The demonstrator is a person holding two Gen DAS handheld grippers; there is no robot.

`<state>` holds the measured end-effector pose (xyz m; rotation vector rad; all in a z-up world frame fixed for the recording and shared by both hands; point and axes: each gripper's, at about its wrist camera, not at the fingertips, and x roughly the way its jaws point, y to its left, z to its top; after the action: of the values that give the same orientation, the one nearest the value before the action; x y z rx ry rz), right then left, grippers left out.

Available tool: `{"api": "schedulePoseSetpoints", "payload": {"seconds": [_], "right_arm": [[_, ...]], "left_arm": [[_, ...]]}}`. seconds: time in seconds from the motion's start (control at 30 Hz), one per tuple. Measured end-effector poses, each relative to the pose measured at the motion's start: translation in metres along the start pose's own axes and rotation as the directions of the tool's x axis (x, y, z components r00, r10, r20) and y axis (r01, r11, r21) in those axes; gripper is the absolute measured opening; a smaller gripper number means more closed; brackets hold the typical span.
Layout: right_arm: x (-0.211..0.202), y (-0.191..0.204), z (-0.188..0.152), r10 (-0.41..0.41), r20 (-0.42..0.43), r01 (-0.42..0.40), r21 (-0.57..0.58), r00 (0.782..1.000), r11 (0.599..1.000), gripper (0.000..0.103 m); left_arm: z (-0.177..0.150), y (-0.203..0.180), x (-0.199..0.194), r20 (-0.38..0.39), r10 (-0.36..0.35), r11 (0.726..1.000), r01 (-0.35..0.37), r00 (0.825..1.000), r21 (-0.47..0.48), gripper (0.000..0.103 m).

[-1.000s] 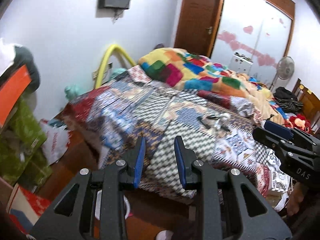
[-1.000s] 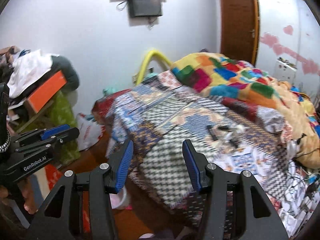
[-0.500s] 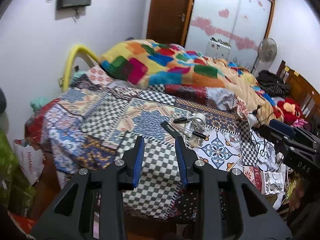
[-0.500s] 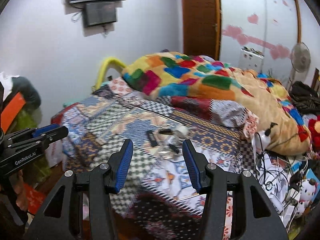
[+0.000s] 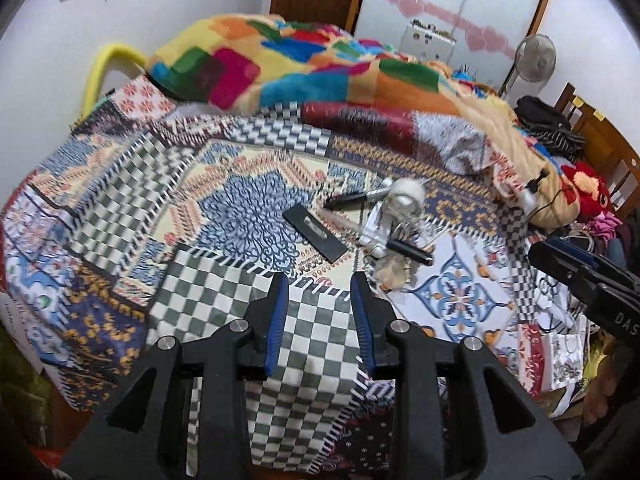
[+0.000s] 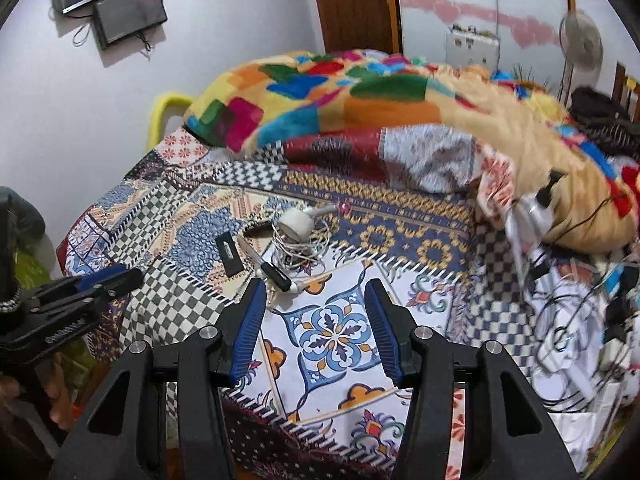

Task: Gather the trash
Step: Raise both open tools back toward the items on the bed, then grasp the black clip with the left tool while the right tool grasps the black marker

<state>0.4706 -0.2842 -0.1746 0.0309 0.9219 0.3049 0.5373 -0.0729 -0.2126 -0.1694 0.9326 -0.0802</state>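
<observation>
Clearly nothing is collected yet: the left gripper and right gripper both hover with jaws apart and empty over the patchwork bedspread. On that bedspread, just beyond the fingertips, lies the clutter pile: flat black piece, crumpled white wad, tangled cord.

Ahead of the left gripper, motion blur smears the small clutter pile; individual items beneath the cords remain indistinguishable.
</observation>
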Motion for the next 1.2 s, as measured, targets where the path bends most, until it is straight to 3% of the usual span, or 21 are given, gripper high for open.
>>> {"api": "schedulePoseSetpoints", "payload": {"seconds": [0.37, 0.47, 0.57, 0.8, 1.03, 1.2], "right_arm": [[0.084, 0.012, 0.002, 0.127, -0.117, -0.129, -0.007, 0.985, 0.992, 0.046], [0.103, 0.012, 0.0, 0.15, -0.154, -0.15, 0.008, 0.977, 0.989, 0.036], [0.112, 0.013, -0.002, 0.163, -0.168, -0.163, 0.014, 0.972, 0.987, 0.027], [0.102, 0.013, -0.001, 0.189, -0.123, -0.191, -0.008, 0.974, 0.982, 0.011], [0.072, 0.013, 0.004, 0.181, -0.032, -0.182, -0.038, 0.983, 0.982, 0.01], [0.059, 0.007, 0.009, 0.182, 0.007, -0.181, -0.021, 0.983, 0.983, 0.01]], "left_arm": [[-0.005, 0.014, 0.058, -0.055, -0.016, 1.0, 0.015, 0.998, -0.01, 0.031], [-0.003, 0.016, 0.07, -0.067, -0.019, 1.0, 0.018, 0.998, -0.011, 0.031], [0.0, 0.016, 0.077, -0.07, -0.008, 1.0, 0.007, 0.998, -0.016, 0.042], [0.005, 0.01, 0.09, -0.068, -0.012, 1.0, 0.011, 0.998, -0.011, 0.045], [0.018, -0.004, 0.109, -0.069, -0.005, 1.0, 0.004, 0.998, -0.009, 0.045], [0.026, -0.018, 0.121, -0.035, 0.083, 0.996, -0.082, 0.996, 0.021, 0.045]]}}
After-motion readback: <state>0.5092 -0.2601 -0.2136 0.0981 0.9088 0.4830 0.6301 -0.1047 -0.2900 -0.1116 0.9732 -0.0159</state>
